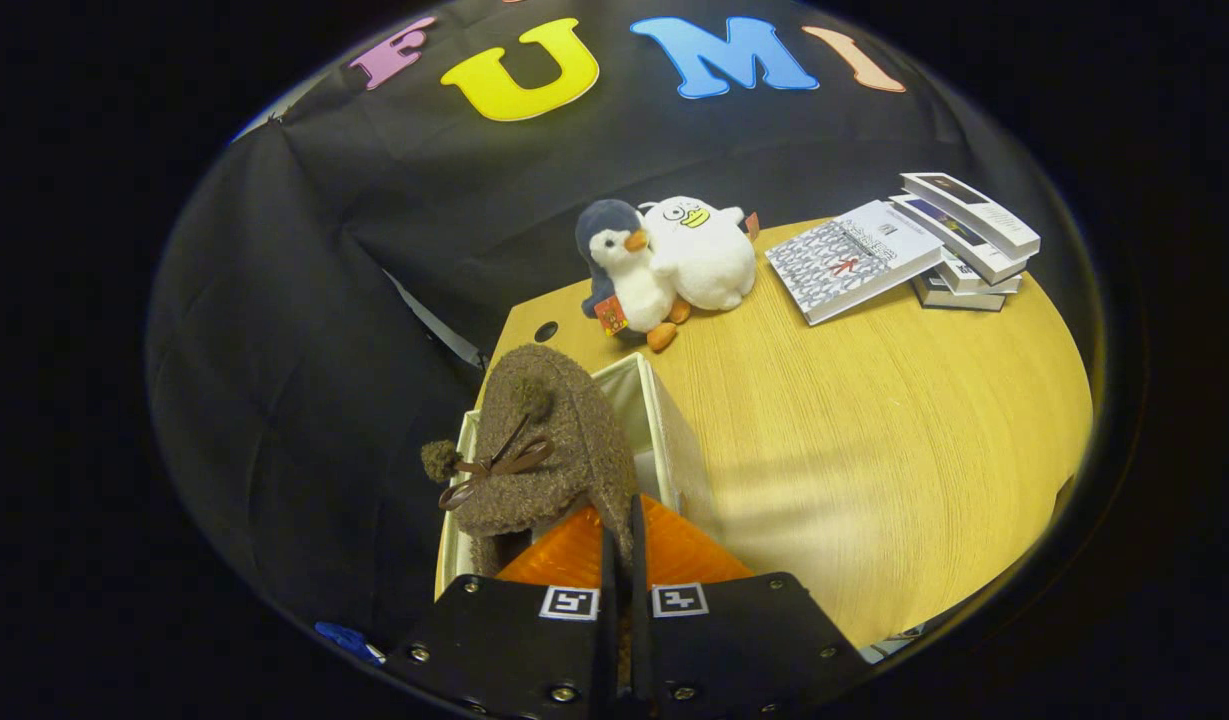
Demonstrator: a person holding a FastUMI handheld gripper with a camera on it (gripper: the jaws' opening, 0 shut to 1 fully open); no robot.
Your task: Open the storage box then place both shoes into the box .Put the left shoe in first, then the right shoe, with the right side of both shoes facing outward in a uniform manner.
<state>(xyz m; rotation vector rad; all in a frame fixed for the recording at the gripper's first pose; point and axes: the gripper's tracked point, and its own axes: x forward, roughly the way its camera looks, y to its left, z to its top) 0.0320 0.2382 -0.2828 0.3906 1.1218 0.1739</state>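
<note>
- The brown fuzzy shoe (549,440) hangs just ahead of the gripper (624,560), its rim pinched between the two fingers, which are clenched on it with almost no gap.
- Its long axis runs forward and away from the fingers, pompom bow (484,465) turned toward the booth's cloth wall.
- It hovers over the open white storage box (664,420), partly inside the mouth; I cannot tell whether another shoe already lies within.
- The box sits at the table (874,430) edge nearest the cloth wall, so the room for lowering is straight down.
- Well beyond, two plush toys (664,260) and stacked books (914,250) stay clear of the path.
</note>
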